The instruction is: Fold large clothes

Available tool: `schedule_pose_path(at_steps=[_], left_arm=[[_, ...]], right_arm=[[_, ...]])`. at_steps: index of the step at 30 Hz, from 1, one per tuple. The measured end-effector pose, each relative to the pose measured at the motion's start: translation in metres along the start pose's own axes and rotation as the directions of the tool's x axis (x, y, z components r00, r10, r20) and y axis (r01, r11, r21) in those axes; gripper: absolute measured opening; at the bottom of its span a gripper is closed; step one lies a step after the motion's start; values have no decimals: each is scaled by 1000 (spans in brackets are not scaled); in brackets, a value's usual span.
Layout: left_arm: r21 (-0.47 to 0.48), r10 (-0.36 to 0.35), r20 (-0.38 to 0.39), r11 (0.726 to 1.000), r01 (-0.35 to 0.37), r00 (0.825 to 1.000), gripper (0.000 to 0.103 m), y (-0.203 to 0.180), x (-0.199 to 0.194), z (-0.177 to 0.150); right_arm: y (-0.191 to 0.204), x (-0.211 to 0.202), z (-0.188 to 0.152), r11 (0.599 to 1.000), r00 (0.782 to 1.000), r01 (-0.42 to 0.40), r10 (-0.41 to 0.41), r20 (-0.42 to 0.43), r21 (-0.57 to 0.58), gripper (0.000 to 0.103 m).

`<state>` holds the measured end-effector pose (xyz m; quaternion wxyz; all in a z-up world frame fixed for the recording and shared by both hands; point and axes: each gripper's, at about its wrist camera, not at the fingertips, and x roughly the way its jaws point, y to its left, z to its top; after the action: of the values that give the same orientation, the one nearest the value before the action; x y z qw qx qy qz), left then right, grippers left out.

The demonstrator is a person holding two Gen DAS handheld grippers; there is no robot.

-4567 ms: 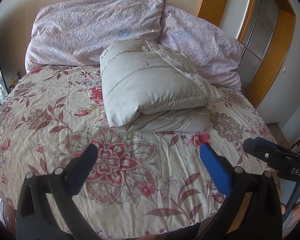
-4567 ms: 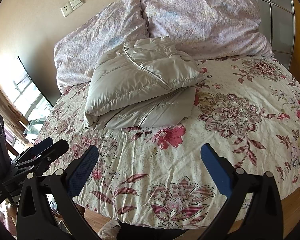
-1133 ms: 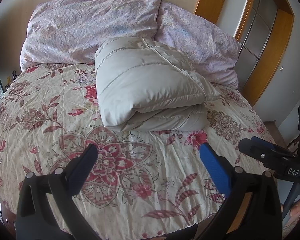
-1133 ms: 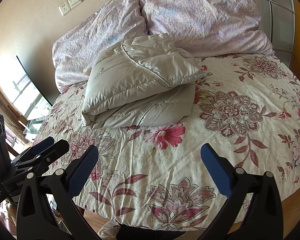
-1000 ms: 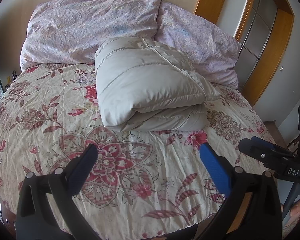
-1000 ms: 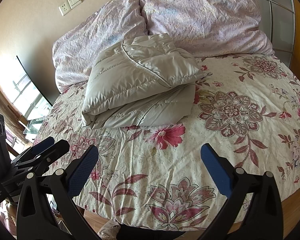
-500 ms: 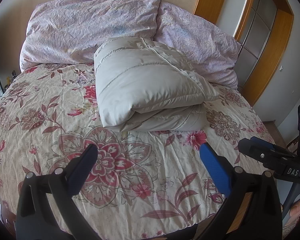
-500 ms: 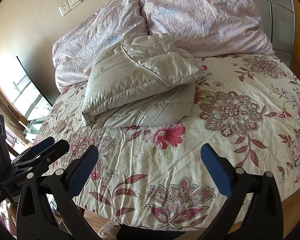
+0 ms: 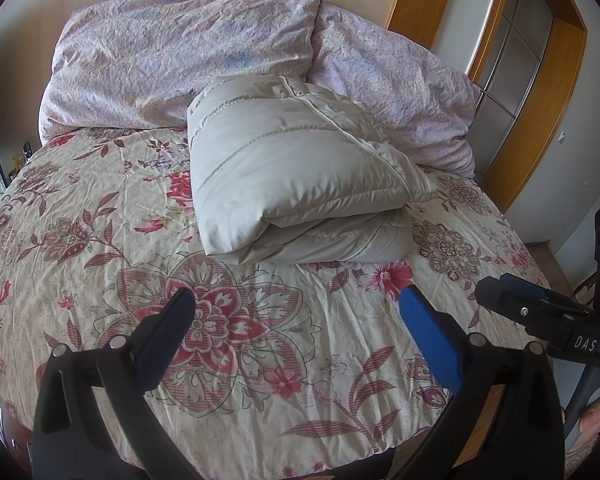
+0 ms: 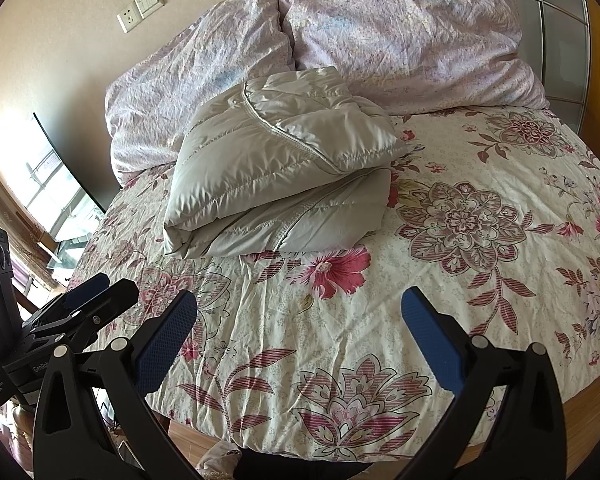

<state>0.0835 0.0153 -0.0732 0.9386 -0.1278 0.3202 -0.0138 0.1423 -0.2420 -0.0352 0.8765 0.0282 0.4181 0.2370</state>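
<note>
In the left wrist view my left hand-held gripper (image 9: 296, 312) hangs over the near edge of the bed (image 9: 100, 208), jaws spread wide and holding nothing. Above it, in the centre of the frame, the grey padded jacket (image 9: 300, 172) lies folded into a thick bundle on the floral cover, its far edge against the two lilac pillows (image 9: 188, 56). At the lower right of that frame my right hand-held gripper (image 9: 512, 292) pokes in, and white letters reading "DAS" show on its body.

In the right wrist view the jacket (image 10: 276, 168) sits upper centre, well apart from my right hand-held gripper (image 10: 300, 312), whose blue pads are also wide apart and empty. At the lower left the left hand-held gripper (image 10: 96, 292) carries a partly hidden label beginning "GenRo". A wall socket and switch plate (image 10: 140, 8) at the upper left bears no writing I can read.

I judge the fold essentially finished. To finish well, I would check that the top layer sits square over the lower one, since its right corner overhangs a little, and press the puffy bundle flat so it does not spring open.
</note>
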Motion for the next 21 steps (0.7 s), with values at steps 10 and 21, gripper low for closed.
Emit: schedule_pose_path(at_steps=[10,21], left_arm=[[0,0,3,1000,0,1000,101,1,0,0],[2,0,4,1000,0,1000,101,0,0,0]], right_arm=[[-1,0,0,1000,1000,-1,1,1,0,102],[-1,-1,0,1000,1000,-1,1,3,0,102]])
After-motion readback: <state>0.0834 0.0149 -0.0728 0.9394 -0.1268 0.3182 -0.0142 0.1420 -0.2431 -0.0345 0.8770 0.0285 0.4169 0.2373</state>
